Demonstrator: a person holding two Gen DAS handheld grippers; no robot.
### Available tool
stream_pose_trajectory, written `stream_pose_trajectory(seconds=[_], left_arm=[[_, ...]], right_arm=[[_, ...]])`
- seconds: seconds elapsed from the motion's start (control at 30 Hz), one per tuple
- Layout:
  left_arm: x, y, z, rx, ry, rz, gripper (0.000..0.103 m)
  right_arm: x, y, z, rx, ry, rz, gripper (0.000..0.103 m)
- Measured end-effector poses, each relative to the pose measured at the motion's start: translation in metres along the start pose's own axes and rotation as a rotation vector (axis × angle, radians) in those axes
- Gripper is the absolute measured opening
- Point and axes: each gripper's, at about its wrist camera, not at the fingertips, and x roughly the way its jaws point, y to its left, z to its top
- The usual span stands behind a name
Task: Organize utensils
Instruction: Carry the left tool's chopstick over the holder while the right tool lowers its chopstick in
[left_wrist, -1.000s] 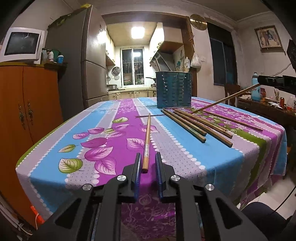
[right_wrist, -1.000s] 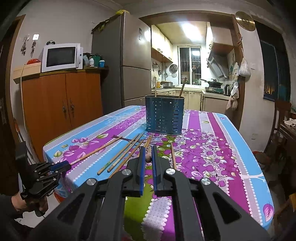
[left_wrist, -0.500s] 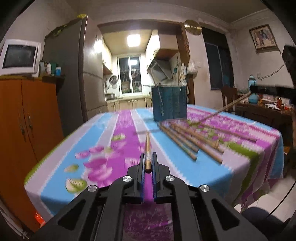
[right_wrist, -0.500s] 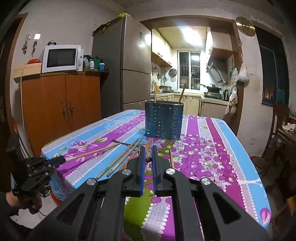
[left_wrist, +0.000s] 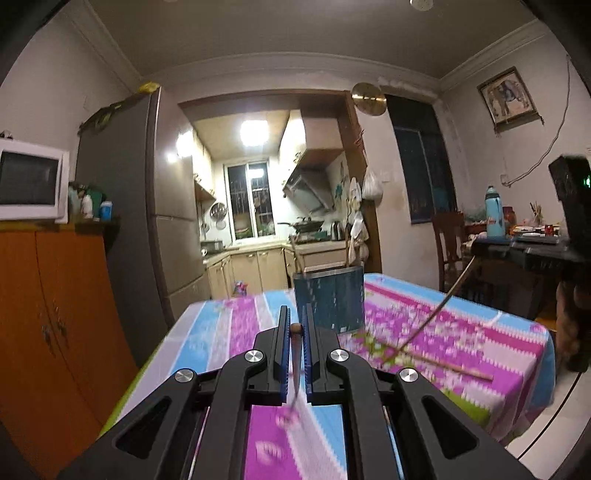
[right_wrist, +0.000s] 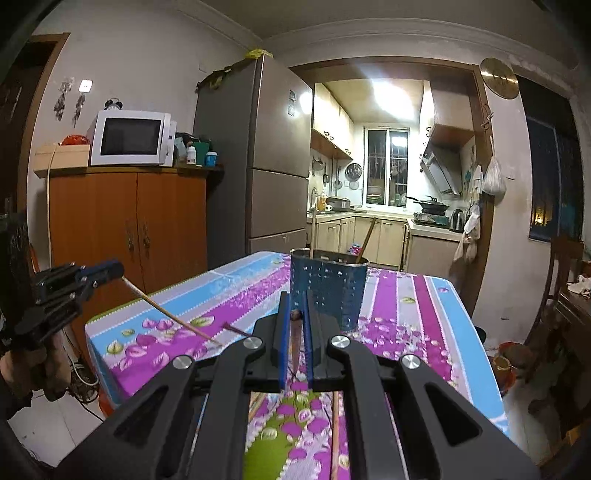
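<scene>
My left gripper (left_wrist: 295, 325) is shut on a wooden chopstick (left_wrist: 296, 354) that hangs tip-down above the table. It also shows in the right wrist view (right_wrist: 110, 271) with its chopstick (right_wrist: 170, 312) slanting down to the cloth. My right gripper (right_wrist: 295, 314) is shut on another chopstick (right_wrist: 295, 343); this chopstick also shows in the left wrist view (left_wrist: 436, 314). The blue perforated utensil holder (left_wrist: 328, 297) (right_wrist: 327, 288) stands on the table beyond both grippers with two sticks in it. More chopsticks (right_wrist: 334, 424) lie on the cloth below my right gripper.
The table (right_wrist: 406, 314) has a purple, blue and green floral cloth. An orange cabinet (right_wrist: 129, 229) with a microwave (right_wrist: 129, 137) and a grey fridge (right_wrist: 258, 177) stand left. A chair (left_wrist: 448, 247) and a cluttered side table (left_wrist: 524, 243) stand right.
My left gripper shut on the chopstick and lifted it off the table, tilting up. My right gripper also rose with its chopstick. Both views now sit higher above the cloth.
</scene>
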Motion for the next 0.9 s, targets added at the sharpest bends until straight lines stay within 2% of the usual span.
stream_pose_trajectory(seconds=[0.2, 0.47, 0.9], left_arm=[[0.031, -0.003, 0.035, 0.01, -0.004, -0.024, 0.008], [0.078, 0.002, 0.062, -0.027, 0.078, -0.078, 0.008], [0.09, 0.001, 0.109, -0.041, 0.099, -0.113, 0.008]], right_arm=[[0.018, -0.003, 0.025, -0.021, -0.006, 0.022, 0.005], [0.044, -0.014, 0.049, 0.004, 0.028, 0.052, 0.005], [0.056, -0.023, 0.069, 0.013, 0.036, 0.044, 0.005]])
